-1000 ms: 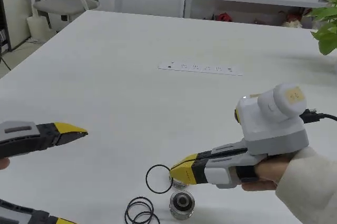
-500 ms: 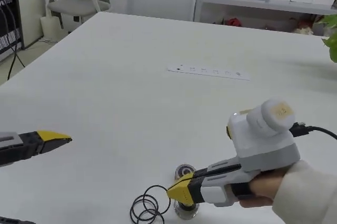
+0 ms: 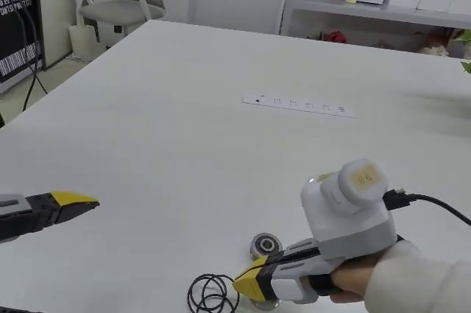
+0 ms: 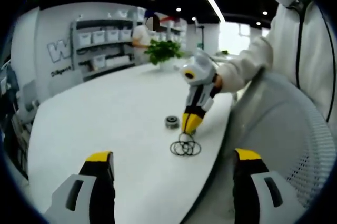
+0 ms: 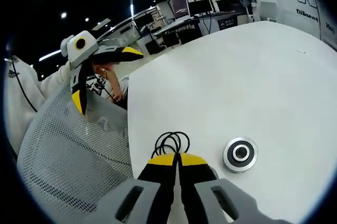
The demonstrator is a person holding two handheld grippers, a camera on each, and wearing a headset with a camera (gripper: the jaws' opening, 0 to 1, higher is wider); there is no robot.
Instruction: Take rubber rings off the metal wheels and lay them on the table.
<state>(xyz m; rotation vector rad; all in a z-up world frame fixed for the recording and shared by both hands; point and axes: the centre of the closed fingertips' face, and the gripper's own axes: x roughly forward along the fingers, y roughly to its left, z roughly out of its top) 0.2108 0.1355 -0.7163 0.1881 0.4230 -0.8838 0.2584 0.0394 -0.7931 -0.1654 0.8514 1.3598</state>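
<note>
Table (image 3: 184,121) first, white and broad: found the metal wheel (image 3: 265,244) lying flat on it, toward the near edge. Found the left gripper (image 4: 174,155) well apart from the wheel, jaws spread wide and holding nothing. Found the right gripper (image 5: 176,156) just beside the wheel, jaws pressed together; could not tell about any ring pinched between the tips. Spotted the rubber rings (image 5: 171,140) in a loose overlapping heap on the table, near the wheel and right at the right gripper's tips. Judged the wheel heavy, hard and smooth, best clamped across its rim. Judged the rings light, limp and stretchy, likely to tangle or cling together. Reckoned the best hold on one to be a free outer arc, on the side of the heap away from the wheel and clear of the overlaps.
</note>
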